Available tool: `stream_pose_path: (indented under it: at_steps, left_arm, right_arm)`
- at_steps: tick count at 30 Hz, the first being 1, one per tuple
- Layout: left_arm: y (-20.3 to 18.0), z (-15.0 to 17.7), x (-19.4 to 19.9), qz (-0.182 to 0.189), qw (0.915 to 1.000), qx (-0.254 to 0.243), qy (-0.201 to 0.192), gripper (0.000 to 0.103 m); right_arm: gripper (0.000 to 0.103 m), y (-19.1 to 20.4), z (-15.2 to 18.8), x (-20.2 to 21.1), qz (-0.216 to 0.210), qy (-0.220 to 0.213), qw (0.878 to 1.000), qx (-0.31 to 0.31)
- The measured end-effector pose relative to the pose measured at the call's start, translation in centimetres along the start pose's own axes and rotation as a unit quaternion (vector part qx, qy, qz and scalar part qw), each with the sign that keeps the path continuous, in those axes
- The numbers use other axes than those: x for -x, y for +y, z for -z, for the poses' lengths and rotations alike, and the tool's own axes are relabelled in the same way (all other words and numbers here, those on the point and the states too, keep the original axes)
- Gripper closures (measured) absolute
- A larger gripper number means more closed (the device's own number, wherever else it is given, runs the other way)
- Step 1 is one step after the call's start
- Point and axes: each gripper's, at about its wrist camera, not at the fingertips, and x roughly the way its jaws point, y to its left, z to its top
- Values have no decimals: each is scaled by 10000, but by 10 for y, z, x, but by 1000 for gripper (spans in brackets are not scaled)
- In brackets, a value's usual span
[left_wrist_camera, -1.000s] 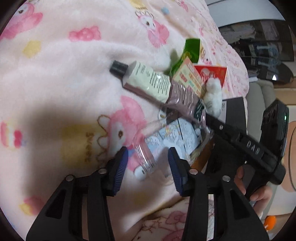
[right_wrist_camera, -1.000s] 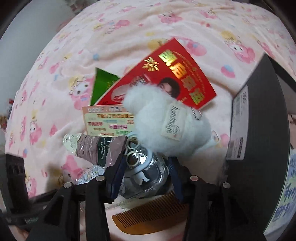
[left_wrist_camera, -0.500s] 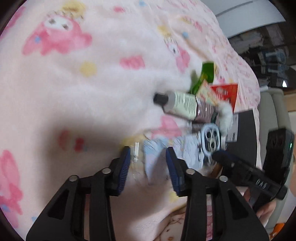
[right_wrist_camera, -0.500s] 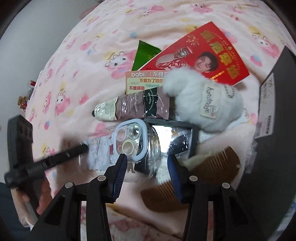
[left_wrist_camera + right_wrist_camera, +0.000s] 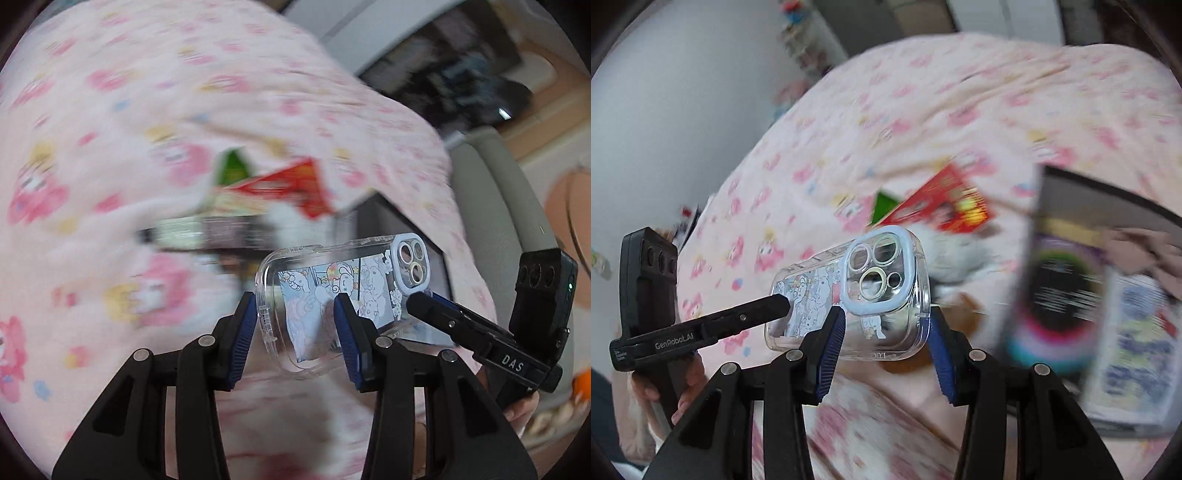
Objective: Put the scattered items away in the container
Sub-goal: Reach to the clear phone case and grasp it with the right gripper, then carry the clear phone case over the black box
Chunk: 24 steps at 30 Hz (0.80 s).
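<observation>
The phone case (image 5: 343, 295) hung clear above the pink blanket (image 5: 110, 129), clamped at one end by the left gripper (image 5: 295, 328) and at its camera end by the right gripper (image 5: 886, 332). This two-ended grip probably kept the flexible shell level for transfer to the dark container (image 5: 1071, 192) at the blanket's edge.

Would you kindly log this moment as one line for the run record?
held: phone case | left claw: shut on plain end | right claw: shut on camera-cutout end | case: clear of blanket | black box: right of case

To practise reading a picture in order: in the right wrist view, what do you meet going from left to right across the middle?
left gripper → phone case → red packet → black container
</observation>
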Motion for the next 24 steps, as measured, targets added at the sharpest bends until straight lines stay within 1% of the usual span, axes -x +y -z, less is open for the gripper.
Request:
stream_pose_path:
  at_steps: [2, 3, 4, 6, 9, 11, 14, 18, 20, 22, 24]
  left_arm:
    - [-33, -5, -20, 130, 9994, -302, 89, 60]
    - [-40, -5, -22, 178, 9990, -379, 153, 60]
    - [-60, -9, -38, 254, 9980, -499, 292, 60]
    - [-89, -7, -49, 366, 9959, -741, 364, 60]
    - [-130, -13, -82, 579, 9919, -950, 610, 60]
    - [-156, -18, -107, 580, 9890, -1078, 833, 60]
    - [-183, -22, -129, 461, 9857, -1274, 1004, 60]
    - [-210, -25, -166, 226, 9816, -1499, 1157, 60]
    - [-213, -25, -181, 137, 9807, -1514, 1226, 60]
    - [-212, -21, -192, 33, 9799, -1550, 1255, 60]
    - [-200, -12, -193, 123, 9805, -1474, 1298, 60]
  right_arm:
    - [61, -22, 7, 28, 301, -139, 9994, -104]
    - [61, -35, 9, 41, 420, -177, 9989, -136]
    - [61, -46, 11, 47, 536, -221, 9981, -186]
    - [61, -75, 15, 73, 759, -368, 9958, -353]
    - [61, -119, 22, 108, 935, -615, 9919, -606]
    - [61, -148, 23, 117, 1001, -651, 9898, -784]
    - [61, -190, 21, 123, 995, -619, 9884, -967]
    - [61, -229, 24, 119, 982, -785, 9842, -1244]
    - [61, -251, 30, 111, 892, -832, 9806, -1535]
    - [61, -262, 34, 100, 793, -702, 9795, -1715]
    - [61, -266, 39, 92, 676, -573, 9806, -1751]
